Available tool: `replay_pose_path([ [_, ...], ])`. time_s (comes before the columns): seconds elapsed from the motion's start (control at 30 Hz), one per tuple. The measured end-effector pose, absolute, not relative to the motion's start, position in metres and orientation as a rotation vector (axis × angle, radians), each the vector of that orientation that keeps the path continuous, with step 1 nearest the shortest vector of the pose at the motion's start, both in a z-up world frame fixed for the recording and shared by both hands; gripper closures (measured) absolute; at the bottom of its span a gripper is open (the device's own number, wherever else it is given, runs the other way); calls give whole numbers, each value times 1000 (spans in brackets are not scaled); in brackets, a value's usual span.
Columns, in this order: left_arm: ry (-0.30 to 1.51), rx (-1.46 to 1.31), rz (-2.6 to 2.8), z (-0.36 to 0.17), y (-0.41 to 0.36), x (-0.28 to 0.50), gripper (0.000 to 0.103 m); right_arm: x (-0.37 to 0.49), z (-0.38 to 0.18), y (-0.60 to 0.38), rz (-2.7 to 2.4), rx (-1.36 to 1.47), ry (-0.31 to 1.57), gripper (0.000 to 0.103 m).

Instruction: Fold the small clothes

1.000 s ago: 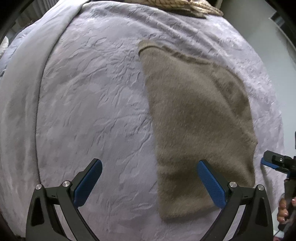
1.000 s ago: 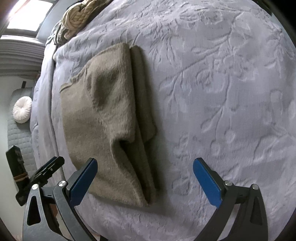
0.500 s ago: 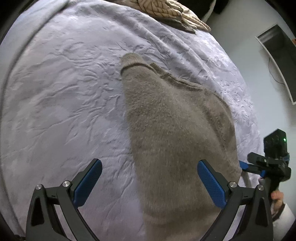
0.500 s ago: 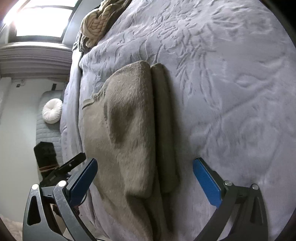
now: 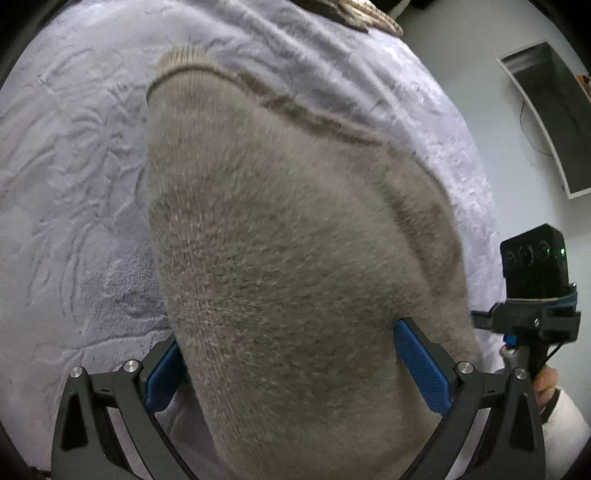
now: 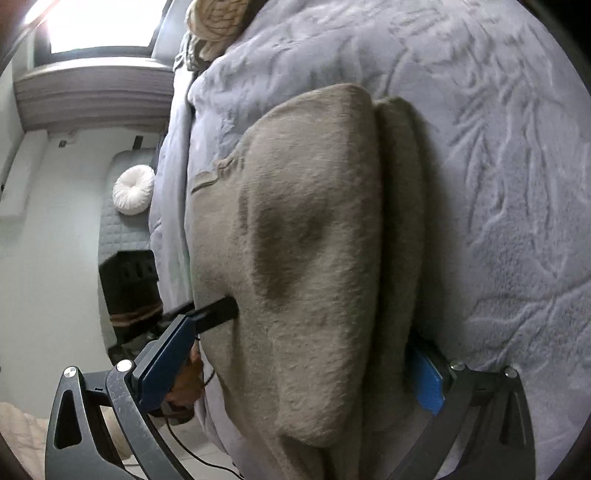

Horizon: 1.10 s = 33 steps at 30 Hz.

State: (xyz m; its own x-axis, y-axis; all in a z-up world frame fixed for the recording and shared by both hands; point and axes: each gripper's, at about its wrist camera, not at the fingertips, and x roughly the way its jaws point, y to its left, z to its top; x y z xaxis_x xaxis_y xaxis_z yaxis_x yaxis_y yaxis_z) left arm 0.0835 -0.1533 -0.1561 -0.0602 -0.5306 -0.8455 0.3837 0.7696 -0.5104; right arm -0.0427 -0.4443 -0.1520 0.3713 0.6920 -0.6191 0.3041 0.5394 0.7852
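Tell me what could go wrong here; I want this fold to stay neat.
1. The fuzzy taupe knit sweater lies in stacked layers; the open right gripper may pinch only some, skewing the fold.
2. The open left gripper straddles the near edge close to the bed's edge, so the sweater might slide off the lavender embossed blanket.

The near end of the brown sweater [image 5: 295, 258] runs off the bottom edge in both views. The sweater covers part of the left gripper's [image 5: 295, 369] blue pads and most of the right gripper's [image 6: 295, 369] right pad [image 6: 428, 384]. The knitted thing [image 6: 210, 22] at the far end of the bed [image 6: 498, 184] is cut off.
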Motion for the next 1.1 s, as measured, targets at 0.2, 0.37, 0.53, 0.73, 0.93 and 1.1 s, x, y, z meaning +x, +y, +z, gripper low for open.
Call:
replay_pose_path([
  [0.2, 1406, -99, -753, -145, -168, 79, 33, -37, -157, -427, 258, 991, 1287, 69],
  [0.37, 1388, -135, -779, -126, -156, 80, 57, -41, -133, -417, 304, 1050, 1209, 71],
  [0.53, 1374, -174, -805, -100, -137, 76, 58, -49, -104, -395, 355, 1096, 1158, 71],
  [0.73, 1379, -181, -809, -70, -95, 62, 58, -64, -92, -347, 413, 1130, 1177, 71],
  [0.93, 1437, -153, -736, -70, -40, 39, 58, -76, -116, -273, 475, 1146, 1261, 70],
  [1.1, 1506, -147, -620, -104, 3, 14, 57, -73, -154, -225, 410, 1048, 1422, 67],
])
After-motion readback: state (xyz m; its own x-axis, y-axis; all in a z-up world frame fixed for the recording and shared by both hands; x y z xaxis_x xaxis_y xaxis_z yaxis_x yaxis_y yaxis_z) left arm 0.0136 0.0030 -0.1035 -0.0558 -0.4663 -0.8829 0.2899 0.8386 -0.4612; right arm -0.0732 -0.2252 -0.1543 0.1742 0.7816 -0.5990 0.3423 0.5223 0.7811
